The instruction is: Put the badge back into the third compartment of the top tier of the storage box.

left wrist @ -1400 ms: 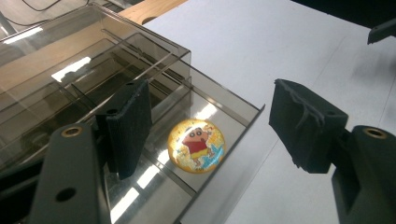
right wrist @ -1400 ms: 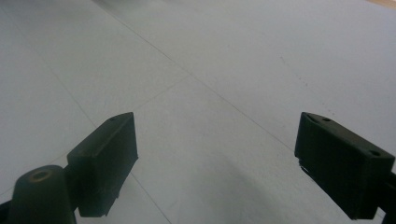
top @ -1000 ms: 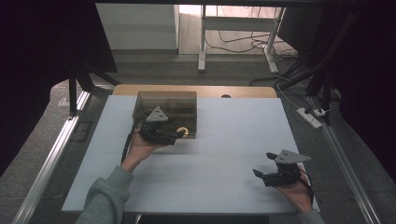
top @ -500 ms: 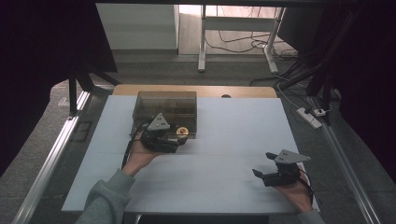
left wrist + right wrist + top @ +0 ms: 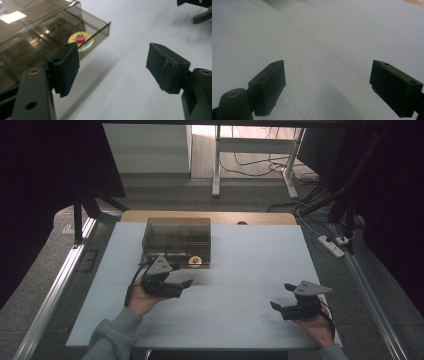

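Note:
A smoked see-through box stands on the white table, left of centre. A round yellow and red disc lies at its near right corner, seen through the wall. My left gripper sits just in front of the box, apart from it. Its jaws have just been opening and stand open with nothing between them. In the left gripper view the box and the disc lie beyond the left gripper. My right gripper rests open near the table's front right; in the right gripper view, bare table shows between the jaws of the right gripper.
The white table has a wooden strip along its far edge. A metal rail runs down the left side. A power strip and cables lie on the floor to the right. The right gripper shows far off in the left gripper view.
My left gripper has drawn back from the box toward the near edge and a little lower, leaving the disc at the box. The right gripper has stayed put.

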`<state>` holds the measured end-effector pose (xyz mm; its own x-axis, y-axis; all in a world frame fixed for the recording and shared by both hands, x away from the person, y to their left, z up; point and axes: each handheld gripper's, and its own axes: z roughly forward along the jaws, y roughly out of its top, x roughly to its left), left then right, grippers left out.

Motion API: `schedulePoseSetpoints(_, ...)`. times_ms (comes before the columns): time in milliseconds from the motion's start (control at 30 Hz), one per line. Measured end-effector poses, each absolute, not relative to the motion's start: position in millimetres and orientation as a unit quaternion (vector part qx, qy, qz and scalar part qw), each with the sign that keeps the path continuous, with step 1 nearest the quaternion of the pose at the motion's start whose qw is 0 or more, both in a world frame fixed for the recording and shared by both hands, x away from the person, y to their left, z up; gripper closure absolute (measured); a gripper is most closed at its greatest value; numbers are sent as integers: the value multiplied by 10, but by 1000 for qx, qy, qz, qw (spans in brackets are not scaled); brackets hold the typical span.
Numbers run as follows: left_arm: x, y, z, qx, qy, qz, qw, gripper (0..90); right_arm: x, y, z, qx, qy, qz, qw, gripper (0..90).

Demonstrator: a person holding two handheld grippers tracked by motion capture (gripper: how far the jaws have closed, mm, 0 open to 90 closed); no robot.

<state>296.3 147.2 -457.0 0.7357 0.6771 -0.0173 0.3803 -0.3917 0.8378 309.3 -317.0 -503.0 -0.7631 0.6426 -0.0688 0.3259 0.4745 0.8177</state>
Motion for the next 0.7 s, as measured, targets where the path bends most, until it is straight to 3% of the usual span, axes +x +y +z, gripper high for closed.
schedulePoseSetpoints(700, 2528, 2106, -5161, 806, 392, 168, 411, 244, 3101, -3154, -5050, 288, 844, 413, 185, 131)
